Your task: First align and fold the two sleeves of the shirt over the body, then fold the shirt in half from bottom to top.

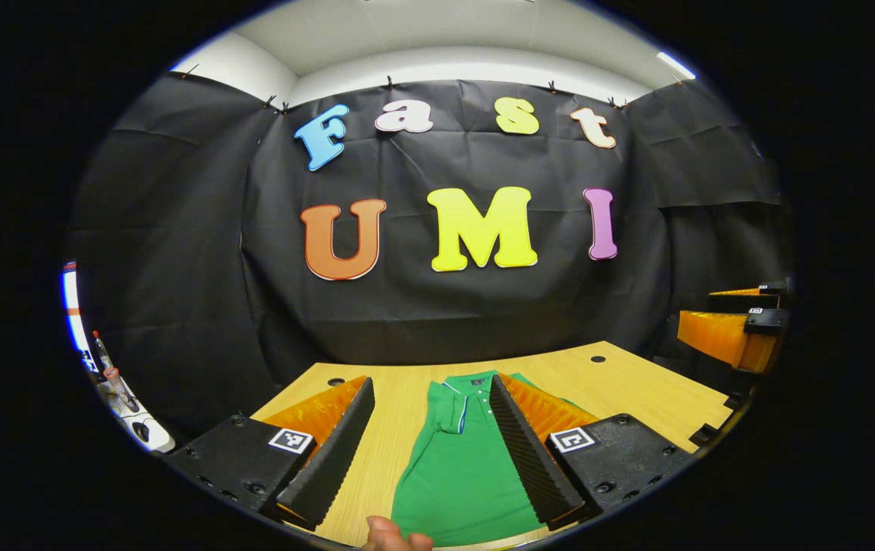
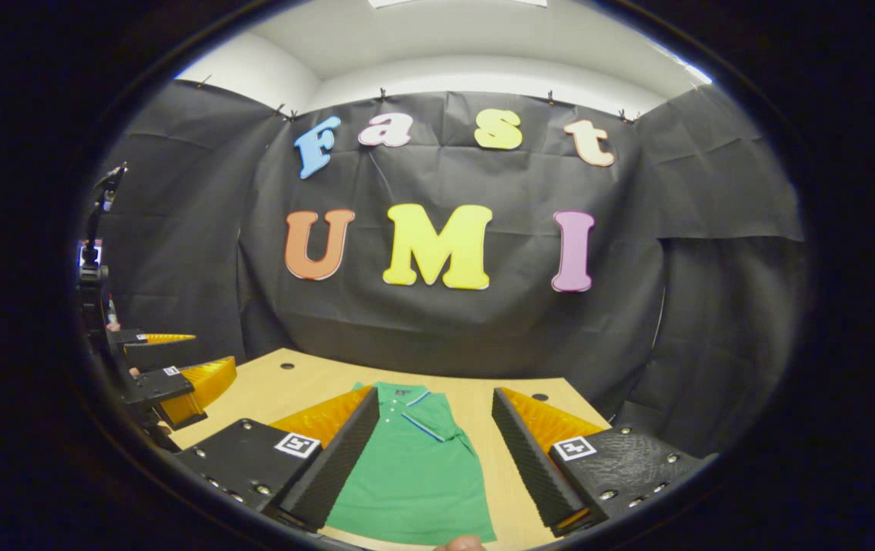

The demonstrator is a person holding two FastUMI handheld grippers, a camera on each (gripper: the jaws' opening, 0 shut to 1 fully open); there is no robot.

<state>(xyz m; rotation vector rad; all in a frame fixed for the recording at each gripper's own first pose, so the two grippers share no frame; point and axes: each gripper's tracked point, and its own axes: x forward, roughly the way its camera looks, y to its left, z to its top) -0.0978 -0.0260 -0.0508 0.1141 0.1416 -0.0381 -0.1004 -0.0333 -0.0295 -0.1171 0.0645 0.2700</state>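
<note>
A green polo shirt (image 1: 460,467) lies flat on the wooden table (image 1: 636,383), collar toward the far wall. A sleeve with a striped cuff is folded across its chest. My left gripper (image 1: 431,390) hovers open above the shirt's near part, one finger over the shirt and one over bare wood. In the right gripper view the shirt (image 2: 414,474) lies between the fingers of my right gripper (image 2: 435,394), which stands open with nothing in it. The right gripper (image 1: 736,329) also shows far right in the left gripper view. The left gripper (image 2: 169,371) shows at far left in the right gripper view.
Black cloth walls close in the table's back and sides. Small round holes (image 1: 598,358) mark the tabletop's far corners. A person's fingertip (image 1: 395,537) shows at the near edge. A dark stand (image 2: 93,260) rises at the left, and white gear (image 1: 127,405) sits beyond the table's left side.
</note>
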